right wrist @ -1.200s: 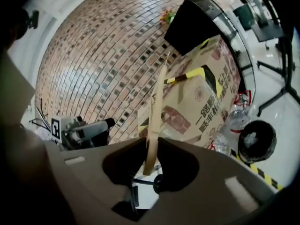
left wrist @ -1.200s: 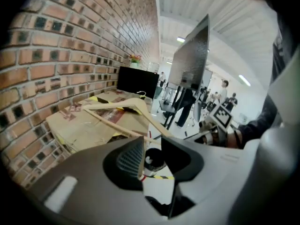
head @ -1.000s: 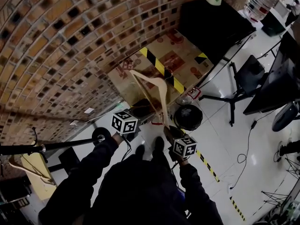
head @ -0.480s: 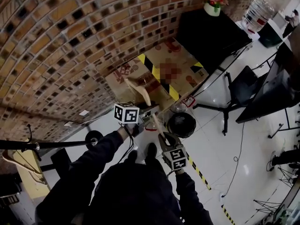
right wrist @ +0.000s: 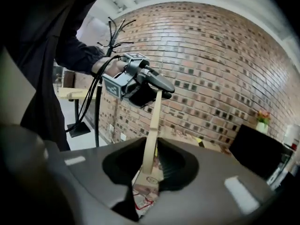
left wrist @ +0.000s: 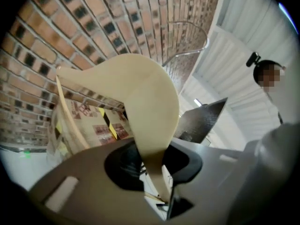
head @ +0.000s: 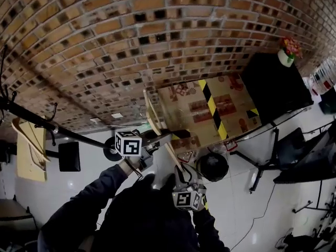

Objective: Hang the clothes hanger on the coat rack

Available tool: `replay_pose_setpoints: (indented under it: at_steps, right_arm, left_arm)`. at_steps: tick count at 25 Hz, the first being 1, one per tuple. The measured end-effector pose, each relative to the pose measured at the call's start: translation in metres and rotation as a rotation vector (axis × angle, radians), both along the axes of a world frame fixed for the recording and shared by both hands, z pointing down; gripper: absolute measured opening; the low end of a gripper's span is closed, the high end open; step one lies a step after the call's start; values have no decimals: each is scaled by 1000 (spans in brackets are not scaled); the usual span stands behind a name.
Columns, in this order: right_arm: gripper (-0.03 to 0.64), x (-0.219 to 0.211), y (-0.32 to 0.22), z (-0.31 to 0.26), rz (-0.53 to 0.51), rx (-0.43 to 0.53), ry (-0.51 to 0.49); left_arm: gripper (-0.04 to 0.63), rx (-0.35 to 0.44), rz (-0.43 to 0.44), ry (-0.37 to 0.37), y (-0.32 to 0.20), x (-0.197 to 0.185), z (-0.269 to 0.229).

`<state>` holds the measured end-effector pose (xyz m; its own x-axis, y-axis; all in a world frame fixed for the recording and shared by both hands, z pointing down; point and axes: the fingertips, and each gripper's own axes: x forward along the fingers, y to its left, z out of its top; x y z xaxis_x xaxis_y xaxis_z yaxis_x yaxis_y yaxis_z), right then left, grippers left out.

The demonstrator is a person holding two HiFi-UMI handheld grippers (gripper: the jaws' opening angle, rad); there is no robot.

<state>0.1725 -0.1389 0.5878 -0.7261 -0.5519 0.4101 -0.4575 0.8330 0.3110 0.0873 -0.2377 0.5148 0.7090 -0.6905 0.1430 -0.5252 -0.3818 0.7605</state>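
Note:
The pale wooden clothes hanger (head: 157, 125) slants up in front of the brick wall. My left gripper (head: 160, 138) is closing on its broad middle part (left wrist: 150, 107), and the pads press it. The hanger's metal hook (left wrist: 187, 36) curves above. My right gripper (head: 184, 176) is lower, jaws opening, with the hanger's arm end (right wrist: 150, 144) standing loose between them. In the right gripper view the left gripper (right wrist: 140, 81) grips the hanger's upper part. The black coat rack (head: 31, 121) stands at the left, its hooked top (right wrist: 112, 32) beyond the left gripper.
Another wooden hanger (head: 29, 148) hangs on the rack. Its round base (head: 110, 150) sits on the floor. A cardboard sheet with yellow-black tape (head: 210, 106) leans by the wall, a black bin (head: 212, 166) below it. A black table (head: 275, 85) with a flower pot (head: 287, 54) is at the right.
Both grippers have risen with the hanger. The left gripper, apart from it before, has come onto its middle. The head view has swung up the wall and shows more of the rack.

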Motion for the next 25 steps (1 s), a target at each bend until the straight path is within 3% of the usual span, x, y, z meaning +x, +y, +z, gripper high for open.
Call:
replay_pose_setpoints:
  at_steps: [4,8,14,21,25]
  right_arm:
    - [101,-48,13,-5,-192,31,-34]
    - [101,-95,36,-27,-391,29,-68]
    - [101,-140,78,-43,-615,45,-80]
    - [101,-153,102,-42,-717,93,-57]
    - [103,-153,105,-35,-728,146,11]
  left_arm:
    - [95,12,-187,31,32,-65,-25]
    - [95,47,-363,-14,76,-122,-45]
    - [95,42,-553,-25,151,-182,-61]
    - [96,21,-626,12,184,-213,-58]
    - [94,11,-632,-37,178,-243,-52]
